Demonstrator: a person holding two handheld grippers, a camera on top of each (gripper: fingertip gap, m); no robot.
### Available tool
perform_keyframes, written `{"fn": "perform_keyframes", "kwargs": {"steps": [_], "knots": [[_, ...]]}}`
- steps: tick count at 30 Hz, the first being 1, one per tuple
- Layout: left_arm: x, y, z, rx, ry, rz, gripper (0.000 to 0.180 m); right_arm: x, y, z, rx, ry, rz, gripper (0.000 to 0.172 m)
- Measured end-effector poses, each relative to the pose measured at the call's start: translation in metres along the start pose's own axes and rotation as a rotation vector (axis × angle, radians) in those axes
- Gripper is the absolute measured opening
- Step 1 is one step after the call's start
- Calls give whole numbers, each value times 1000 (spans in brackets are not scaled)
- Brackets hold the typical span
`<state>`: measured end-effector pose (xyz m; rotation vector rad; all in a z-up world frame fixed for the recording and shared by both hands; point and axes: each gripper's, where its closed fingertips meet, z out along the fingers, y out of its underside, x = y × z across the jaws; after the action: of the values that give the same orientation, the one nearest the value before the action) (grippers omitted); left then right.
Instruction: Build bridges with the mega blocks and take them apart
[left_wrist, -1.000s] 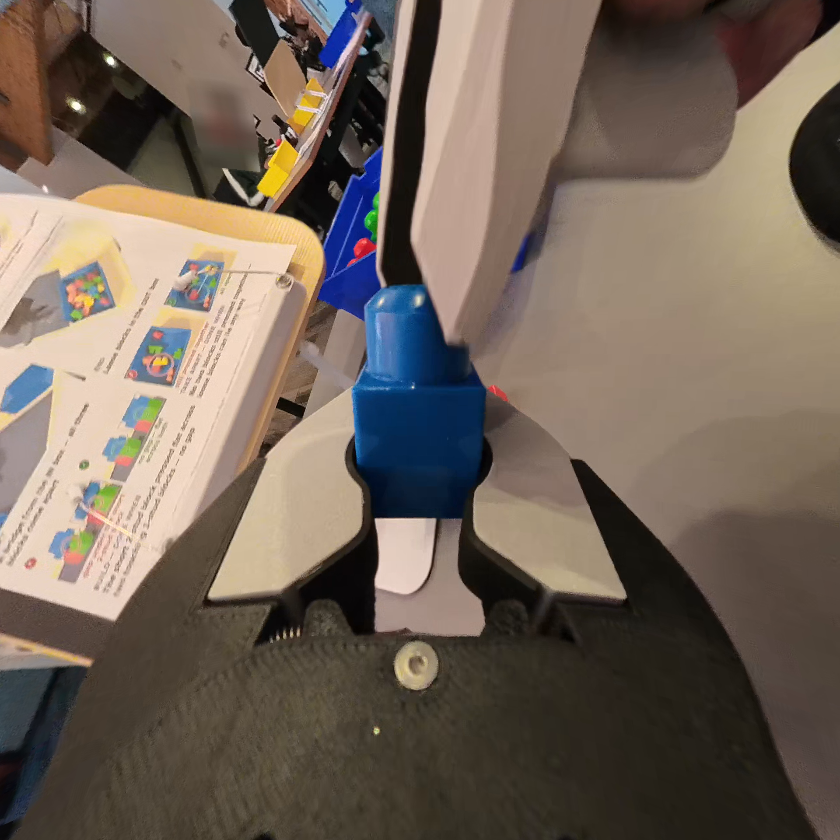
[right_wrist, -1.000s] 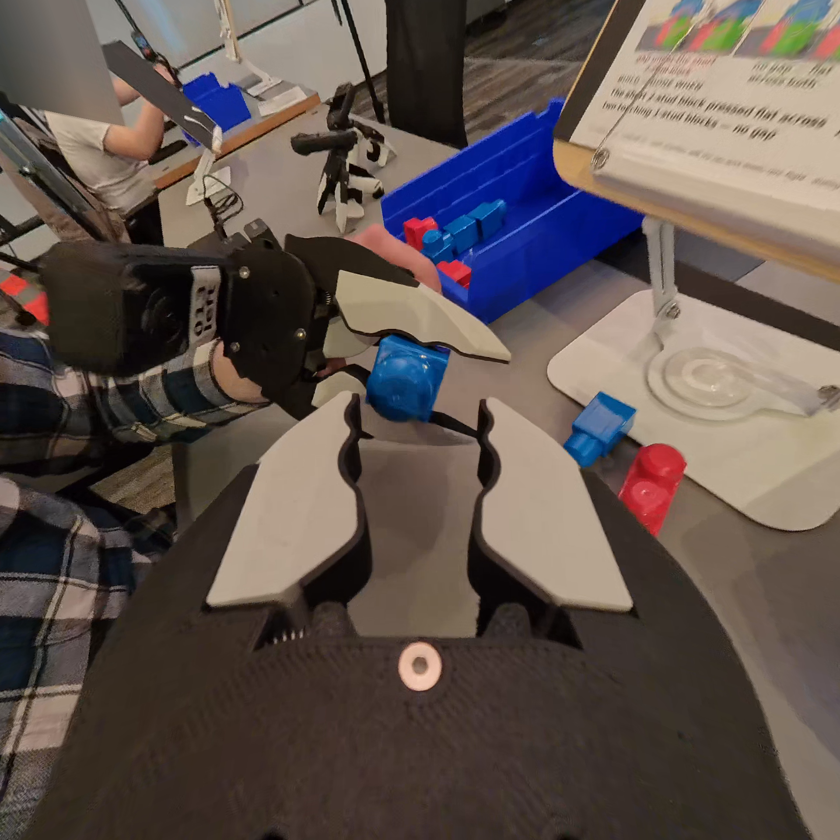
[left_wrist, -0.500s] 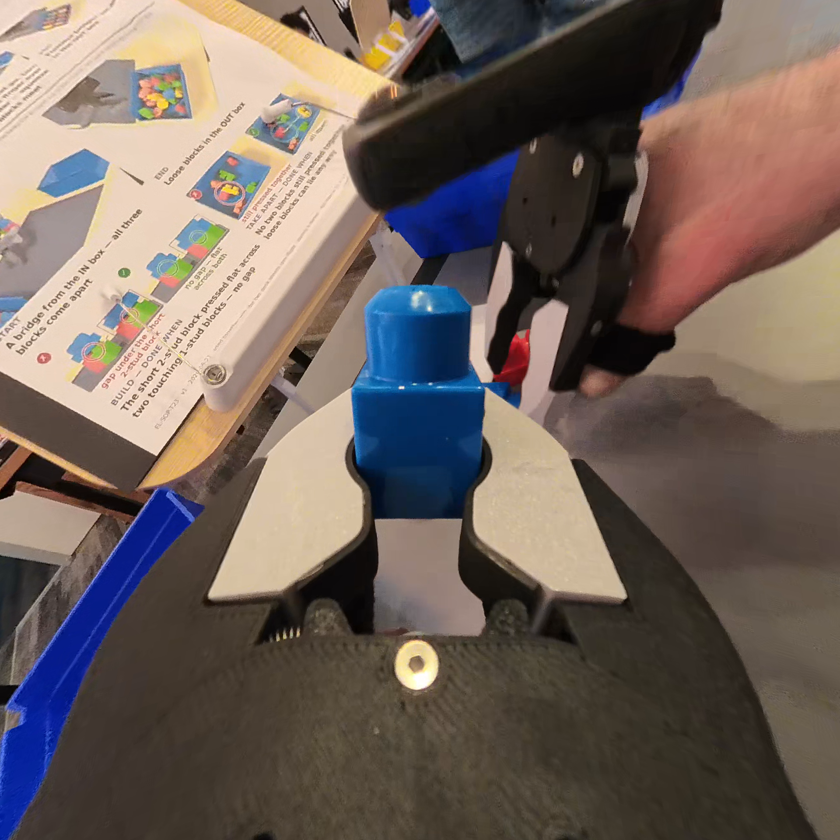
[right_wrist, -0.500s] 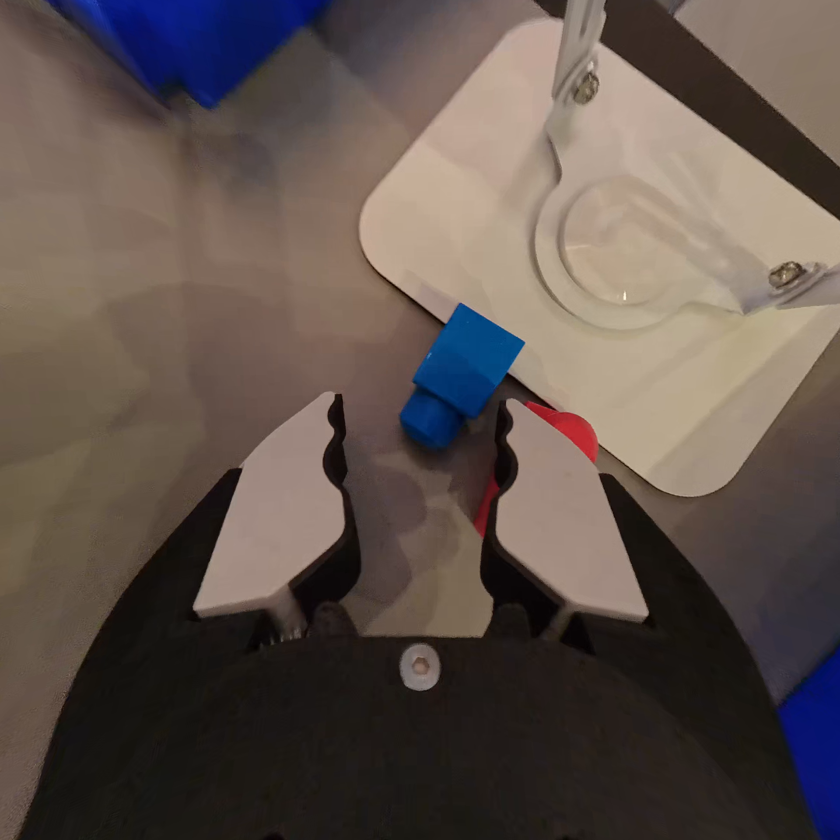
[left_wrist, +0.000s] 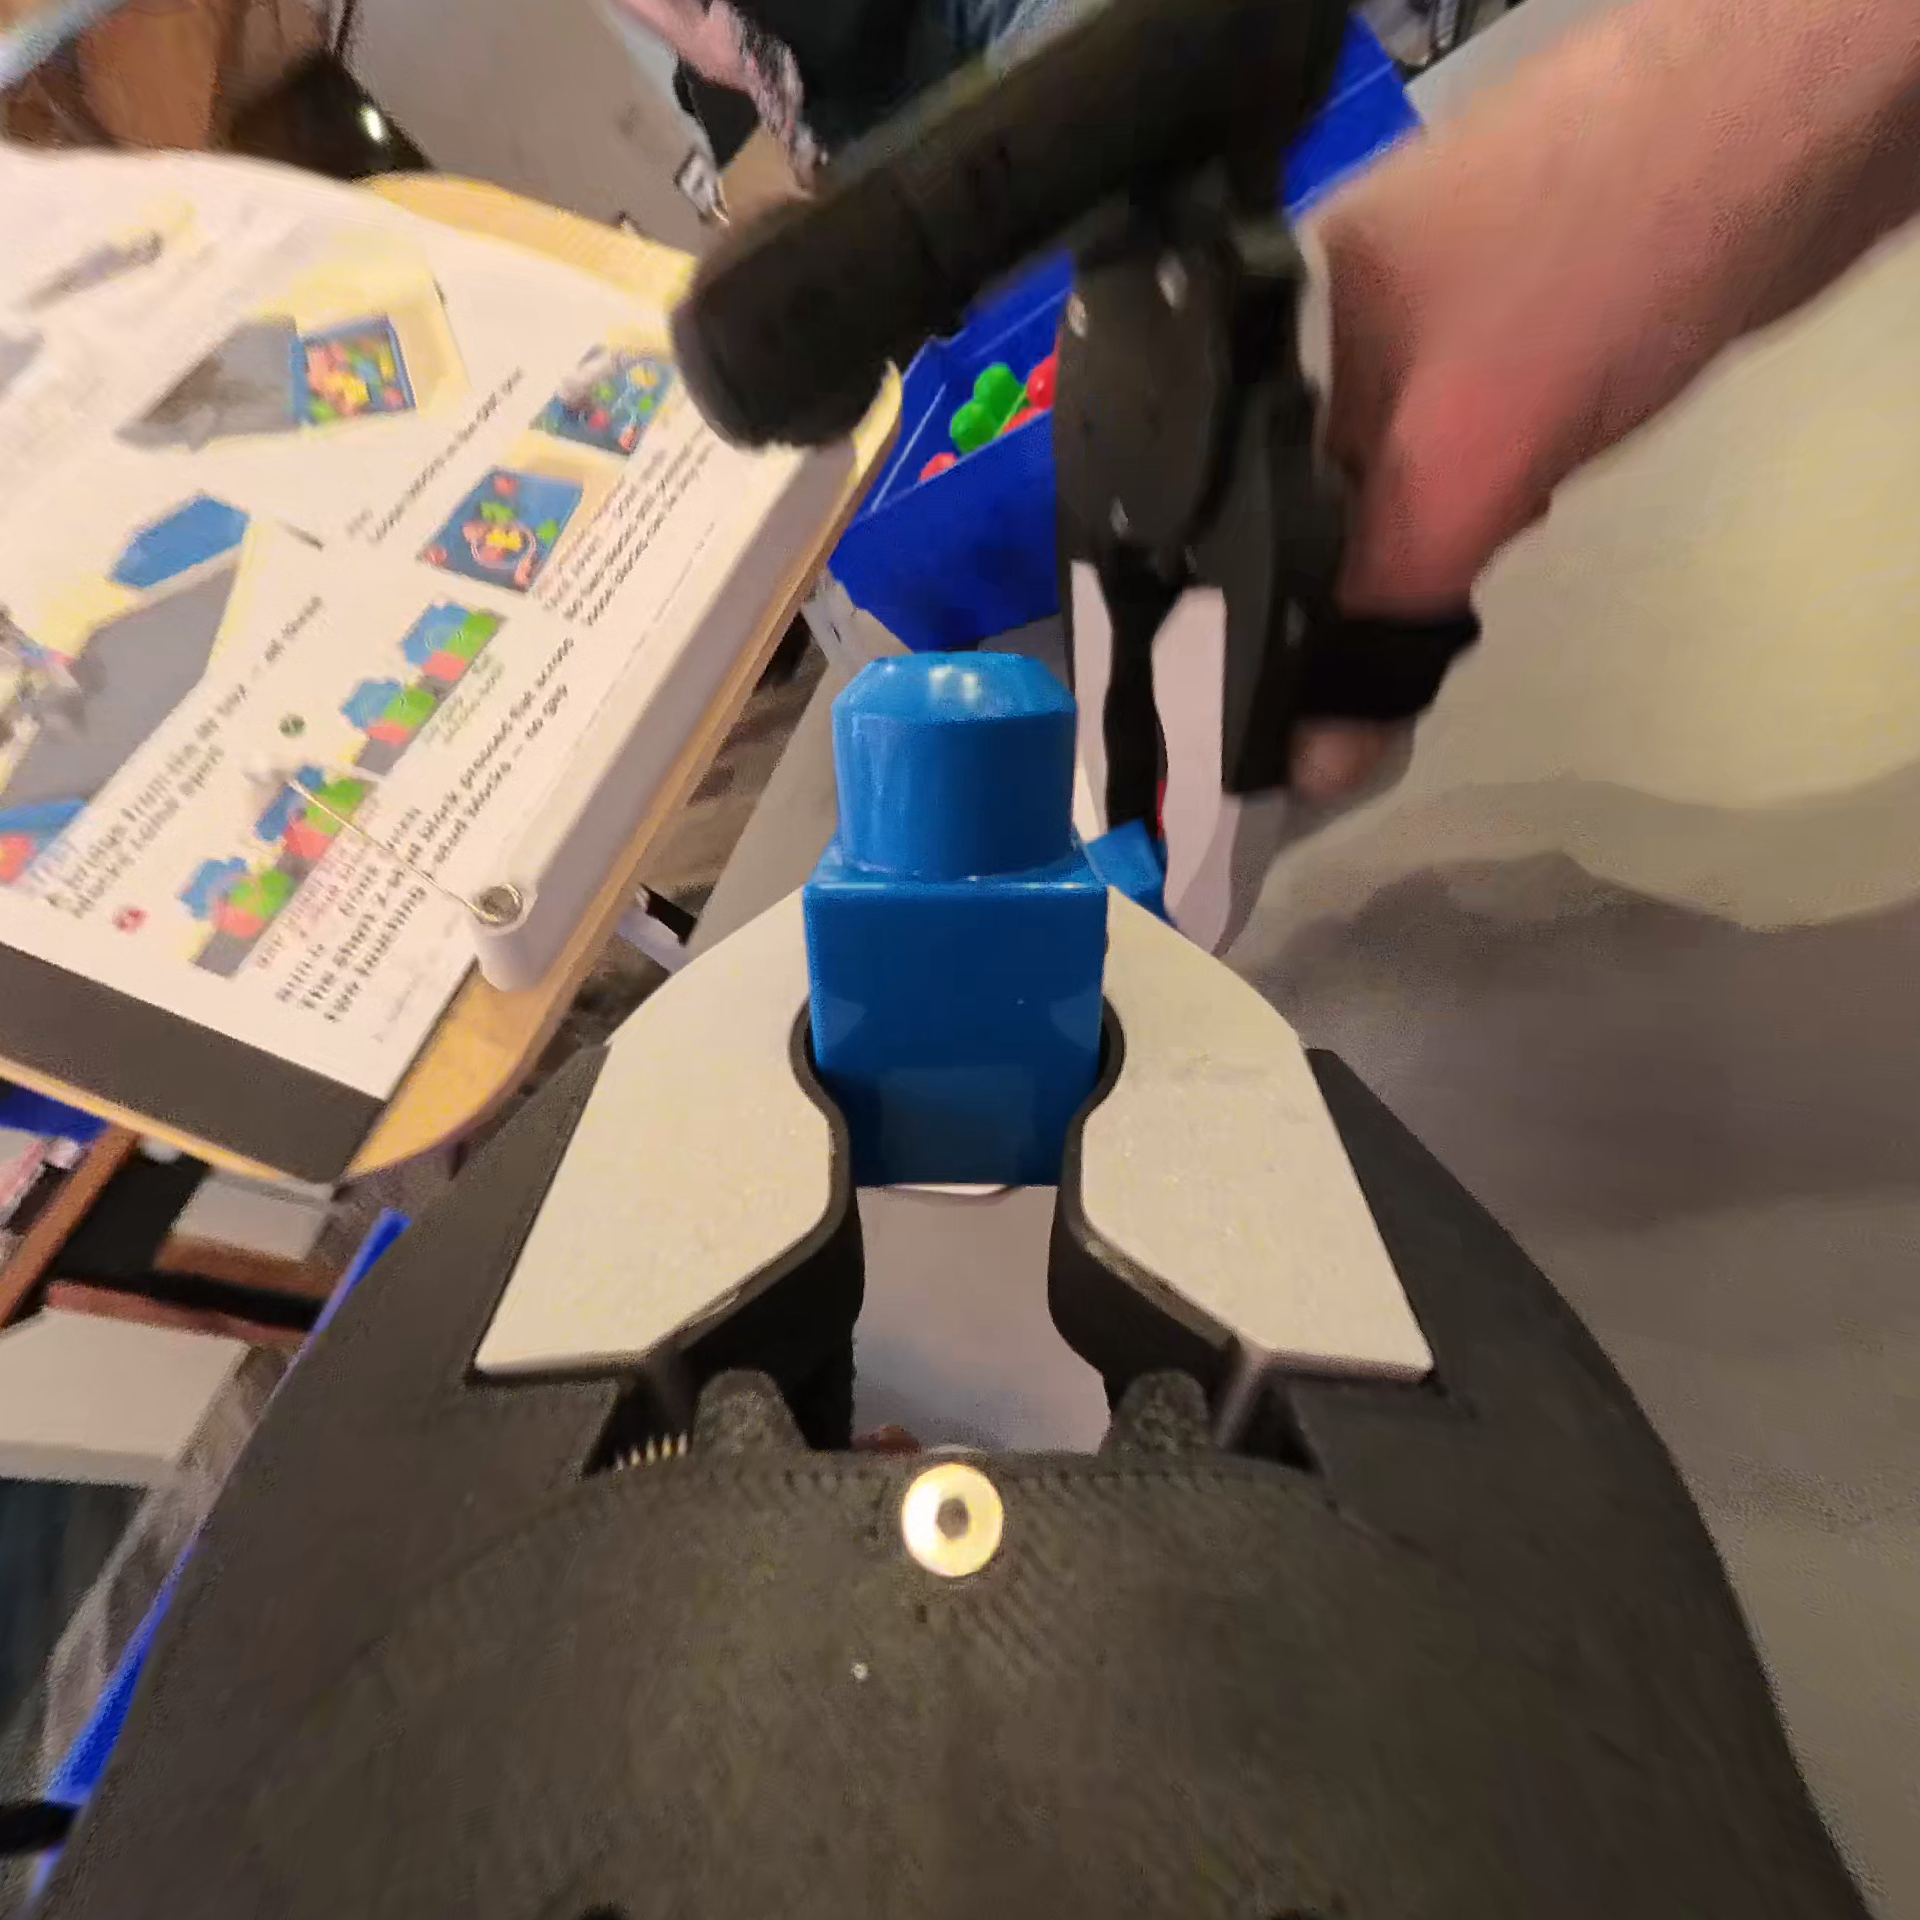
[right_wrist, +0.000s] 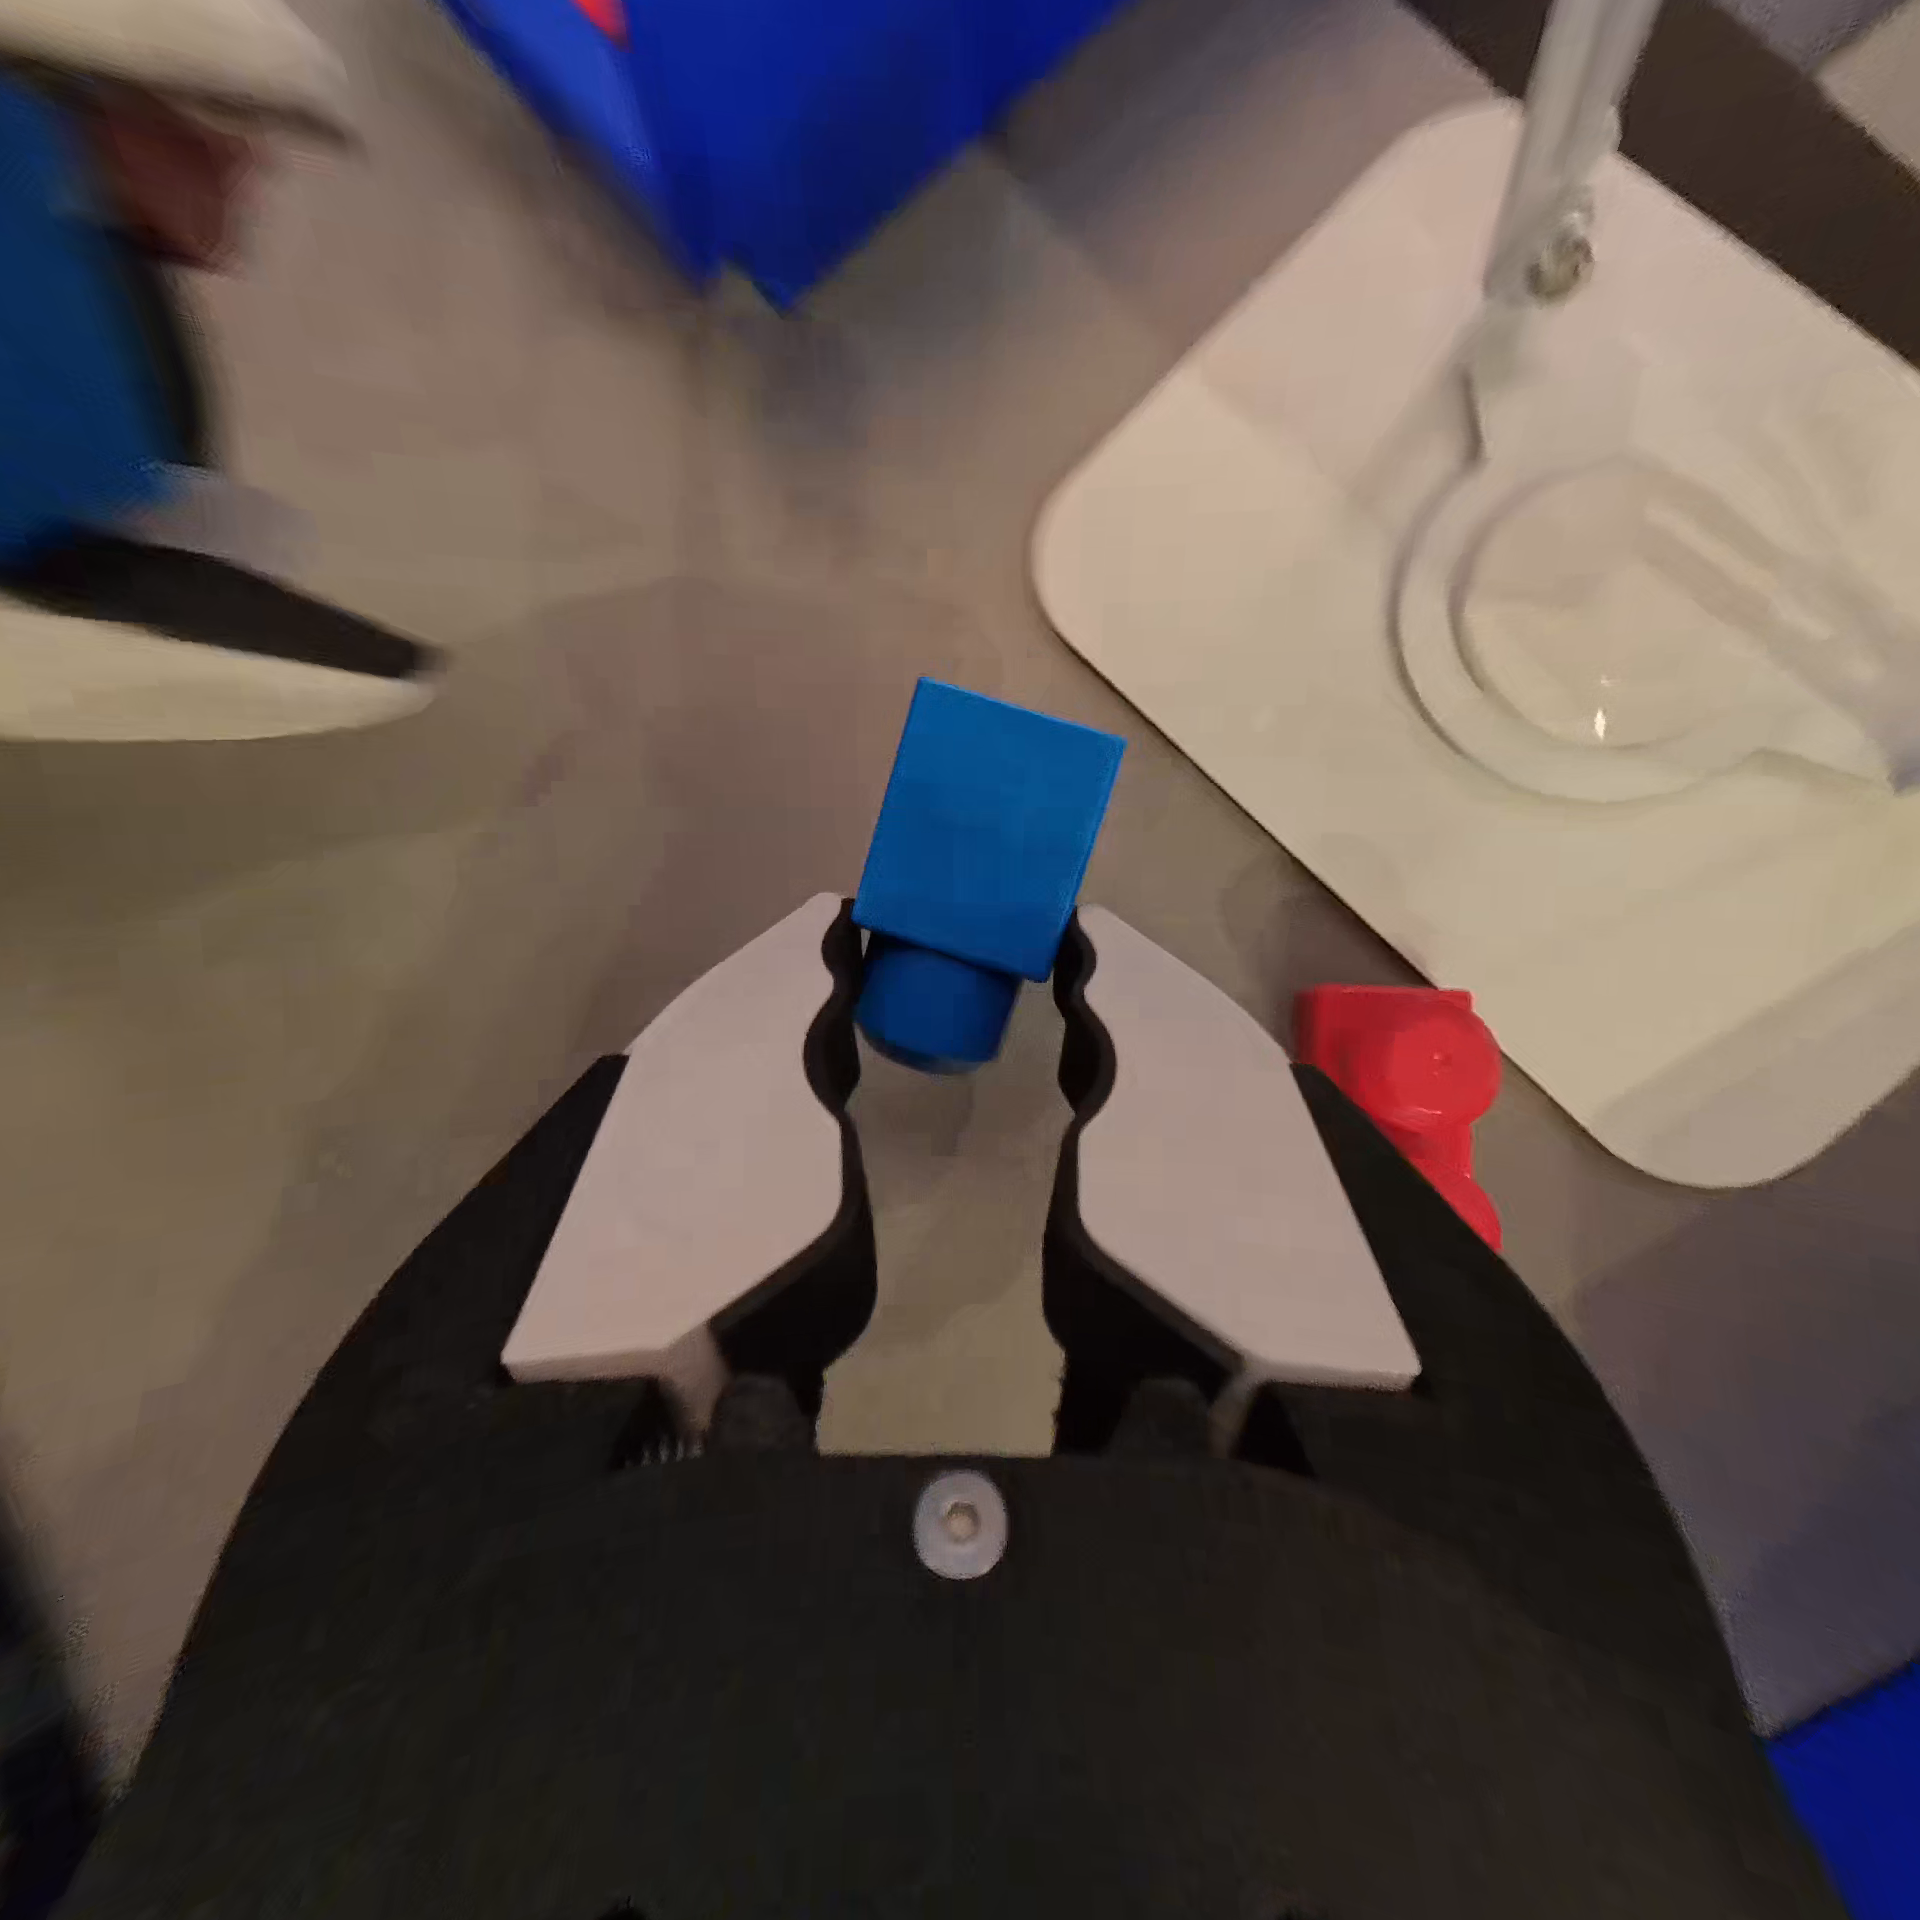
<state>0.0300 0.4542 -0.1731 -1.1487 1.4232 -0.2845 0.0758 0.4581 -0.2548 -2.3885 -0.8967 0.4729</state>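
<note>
My left gripper (left_wrist: 956, 914) is shut on a blue one-stud block (left_wrist: 956, 997), stud pointing away, held above the grey table. My right gripper (right_wrist: 956, 920) points down at the table, and its fingertips (right_wrist: 800, 935) press on both sides of a second blue one-stud block (right_wrist: 987, 821) that lies on its side, stud toward the camera. A red block (right_wrist: 1392, 1081) lies just right of the right finger. In the left wrist view the right gripper (left_wrist: 1174, 810) stands over that second blue block (left_wrist: 1127, 862), held by a hand.
A white stand base (right_wrist: 1299, 623) lies right of the blocks and holds a tilted board with an instruction sheet (left_wrist: 312, 582). A blue bin (right_wrist: 810, 125) stands behind; in the left wrist view the blue bin (left_wrist: 956, 540) holds red and green blocks. The left gripper's finger (right_wrist: 208, 686) shows blurred at left.
My right gripper opened wide, dropped to the table and closed on the lying blue block. The left gripper kept its blue block and swung a little.
</note>
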Motion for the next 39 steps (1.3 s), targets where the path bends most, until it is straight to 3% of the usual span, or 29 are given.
{"fn": "perform_keyframes", "kwargs": {"steps": [2, 7, 11, 19, 30, 39], "knots": [[2, -4, -3, 20, 11, 43, 40, -24, -11, -31, 24, -146, -27, 36], [9, -15, -4, 25, 30, 193, 40, -55, -21, -78, -68, -280, -89, 36], [16, -26, -3, 21, 31, 317, 40, -66, -15, -79, -197, -313, -91, 36], [36, -34, -4, 23, 64, 489, 40, -87, -10, -81, -311, -429, -111, 36], [54, -57, -5, 106, 110, 473, 40, -92, -3, -89, -366, -492, -126, 36], [42, -75, -11, 168, -39, 507, 40, -95, -13, -106, -271, -412, -167, 36]]}}
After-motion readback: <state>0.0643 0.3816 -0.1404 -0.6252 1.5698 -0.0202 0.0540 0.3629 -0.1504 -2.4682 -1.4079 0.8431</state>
